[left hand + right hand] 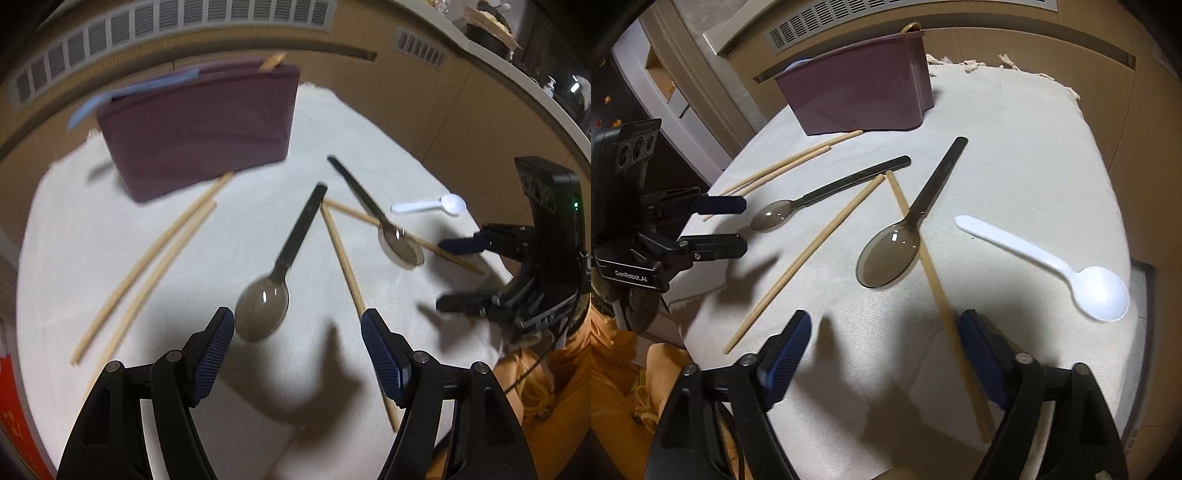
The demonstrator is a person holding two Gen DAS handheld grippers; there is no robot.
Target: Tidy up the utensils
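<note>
Pick step: left gripper (pixel 298 326) and right gripper (pixel 884 330) both gape, empty. Spoons (pixel 888 254), chopsticks (pixel 805 258) lie mid-cloth (pixel 1034 147); bin (pixel 857 92) at far edge. Next: clamp one utensil.

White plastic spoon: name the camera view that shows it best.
The right wrist view: the white plastic spoon lies large and sharp on the cream cloth, handle and bowl fully visible. The left wrist view shows it small and far off, near the cloth's edge.

Open left gripper (pixel 297 322) hovers above smoky spoon (pixel 263 308).
</note>
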